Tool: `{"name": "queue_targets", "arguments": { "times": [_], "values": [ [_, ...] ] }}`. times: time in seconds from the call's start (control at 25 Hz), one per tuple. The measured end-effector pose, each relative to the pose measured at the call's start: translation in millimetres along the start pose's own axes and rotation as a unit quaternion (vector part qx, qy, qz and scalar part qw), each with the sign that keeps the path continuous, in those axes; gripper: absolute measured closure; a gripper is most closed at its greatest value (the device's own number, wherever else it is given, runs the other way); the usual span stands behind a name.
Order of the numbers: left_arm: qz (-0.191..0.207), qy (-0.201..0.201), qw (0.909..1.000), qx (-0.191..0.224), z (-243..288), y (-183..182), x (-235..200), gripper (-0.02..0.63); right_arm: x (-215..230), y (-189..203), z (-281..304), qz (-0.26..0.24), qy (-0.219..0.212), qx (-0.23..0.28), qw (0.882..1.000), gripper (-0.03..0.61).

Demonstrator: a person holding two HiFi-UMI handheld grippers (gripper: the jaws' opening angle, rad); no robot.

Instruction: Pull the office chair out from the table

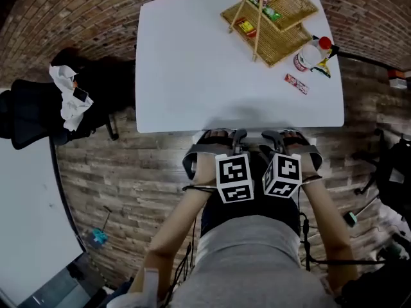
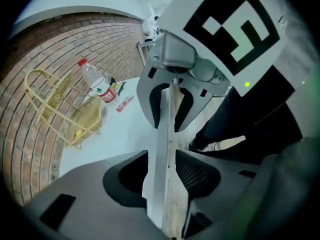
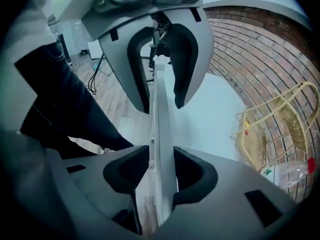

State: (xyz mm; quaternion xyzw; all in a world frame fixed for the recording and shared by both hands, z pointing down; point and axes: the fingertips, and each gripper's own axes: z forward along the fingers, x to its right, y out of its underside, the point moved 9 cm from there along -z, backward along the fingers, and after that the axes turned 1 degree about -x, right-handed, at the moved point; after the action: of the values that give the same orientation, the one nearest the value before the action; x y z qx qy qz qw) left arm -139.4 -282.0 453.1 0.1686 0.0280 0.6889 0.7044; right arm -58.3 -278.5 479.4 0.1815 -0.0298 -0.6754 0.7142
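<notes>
Both grippers hang side by side over the near edge of the white table (image 1: pixel 192 63), pointing steeply down. My left gripper (image 1: pixel 218 135) straddles the thin white table edge (image 2: pixel 160 149), its pads on either side with slim gaps. My right gripper (image 1: pixel 282 135) straddles the same edge (image 3: pixel 162 134), pads very close to it. Each gripper view shows the other gripper further along the edge. A black office chair (image 1: pixel 32 111), draped with dark clothing and a white cloth (image 1: pixel 67 98), stands left of the table, away from both grippers.
At the table's far right stand a two-tier wicker basket (image 1: pixel 270 11) of snacks, a plastic bottle (image 1: pixel 311 53) and a red snack packet (image 1: pixel 297 83). Another white tabletop (image 1: pixel 26 204) is at the lower left. Black gear and cables (image 1: pixel 388 172) lie at the right.
</notes>
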Motion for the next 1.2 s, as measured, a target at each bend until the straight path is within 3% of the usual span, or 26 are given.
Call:
{"name": "queue_targets", "arguments": {
  "times": [0.52,0.56,0.64,1.2],
  "values": [
    [0.033,0.03,0.9987,-0.026,45.8,1.2,-0.4,0.437,4.7,-0.1,16.7,-0.014,-0.011,-0.029,0.999,0.442],
    [0.037,0.029,0.9985,-0.03,47.7,2.8,0.8,0.44,2.9,1.6,18.8,-0.023,-0.007,-0.033,0.999,0.458],
    [0.045,0.017,0.9984,-0.031,49.2,4.8,3.2,0.518,-1.3,5.7,22.0,-0.039,0.002,-0.04,0.998,0.479],
    [0.026,-0.008,0.9993,-0.025,48.5,6.6,5.1,0.523,-0.6,5.1,21.1,-0.017,0.017,-0.034,0.999,0.483]
  ]
}}
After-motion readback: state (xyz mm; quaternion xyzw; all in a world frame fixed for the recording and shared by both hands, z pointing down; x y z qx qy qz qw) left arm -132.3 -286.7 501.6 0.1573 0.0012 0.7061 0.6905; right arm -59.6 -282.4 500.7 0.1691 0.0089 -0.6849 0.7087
